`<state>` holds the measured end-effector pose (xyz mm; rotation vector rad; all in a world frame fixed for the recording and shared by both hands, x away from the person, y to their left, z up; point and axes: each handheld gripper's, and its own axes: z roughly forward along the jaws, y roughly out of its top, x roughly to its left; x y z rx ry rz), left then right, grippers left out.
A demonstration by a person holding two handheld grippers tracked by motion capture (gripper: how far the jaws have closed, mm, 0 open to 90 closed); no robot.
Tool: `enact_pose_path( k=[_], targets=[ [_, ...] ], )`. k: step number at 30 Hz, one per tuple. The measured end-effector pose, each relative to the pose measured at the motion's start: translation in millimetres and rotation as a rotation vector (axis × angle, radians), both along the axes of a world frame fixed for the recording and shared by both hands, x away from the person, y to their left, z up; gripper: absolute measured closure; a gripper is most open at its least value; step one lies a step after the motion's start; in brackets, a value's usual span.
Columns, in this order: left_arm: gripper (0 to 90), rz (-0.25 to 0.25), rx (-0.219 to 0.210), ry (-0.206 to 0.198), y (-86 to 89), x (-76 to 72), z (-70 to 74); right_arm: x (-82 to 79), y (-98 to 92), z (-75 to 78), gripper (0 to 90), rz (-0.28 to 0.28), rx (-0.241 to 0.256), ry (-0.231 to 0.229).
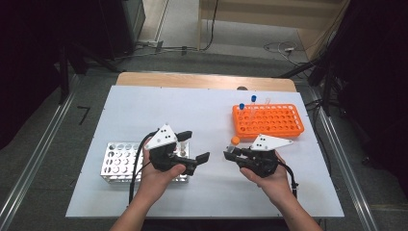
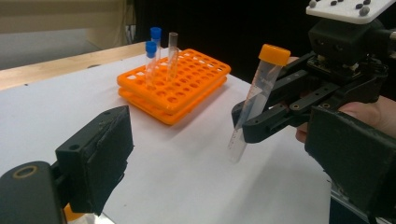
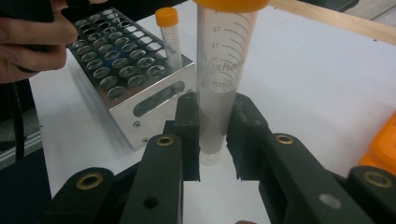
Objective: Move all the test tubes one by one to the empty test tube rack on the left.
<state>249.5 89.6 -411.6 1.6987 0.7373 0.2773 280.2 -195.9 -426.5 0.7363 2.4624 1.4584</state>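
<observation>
My right gripper [image 3: 212, 140] is shut on a clear graduated tube [image 3: 219, 79] with an orange cap, held upright just above the white table. From the left gripper view, the same tube [image 2: 254, 102] leans slightly in the right gripper [image 2: 245, 123]. The high view places its orange cap [image 1: 235, 140] at the right gripper [image 1: 230, 154] tips. My left gripper [image 1: 193, 147] is open, jaws wide apart, facing the tube with nothing between them. A silver metal rack [image 3: 126, 88] carries one orange-capped tube [image 3: 169, 37].
An orange rack [image 1: 268, 120] stands at the back right; it holds two blue-capped tubes [image 2: 151, 56] and an uncapped clear tube [image 2: 173, 46]. The metal rack [image 1: 118, 161] sits front left, beside the left hand. The white table sheet [image 1: 159, 106] has a wooden strip behind.
</observation>
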Motion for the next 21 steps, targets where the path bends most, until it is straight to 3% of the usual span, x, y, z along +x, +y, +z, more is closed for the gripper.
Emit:
enact_pose_path(
  k=[12, 15, 21],
  targets=[
    [16.1, -0.04, 0.001, -0.001, -13.7, -3.9, 0.6, -6.7, 20.3, 0.3, 73.1, 0.046, -0.002, -0.002],
    [22.0, -0.041, -0.002, 0.004, -17.0, -3.1, 0.7, -9.6, 26.4, -0.5, 73.2, 0.066, -0.004, 0.001],
    [41.3, -0.097, -0.002, 0.013, -26.2, -3.1, -1.4, -16.5, 36.0, 0.3, 73.2, 0.101, -0.015, -0.009]
  ],
)
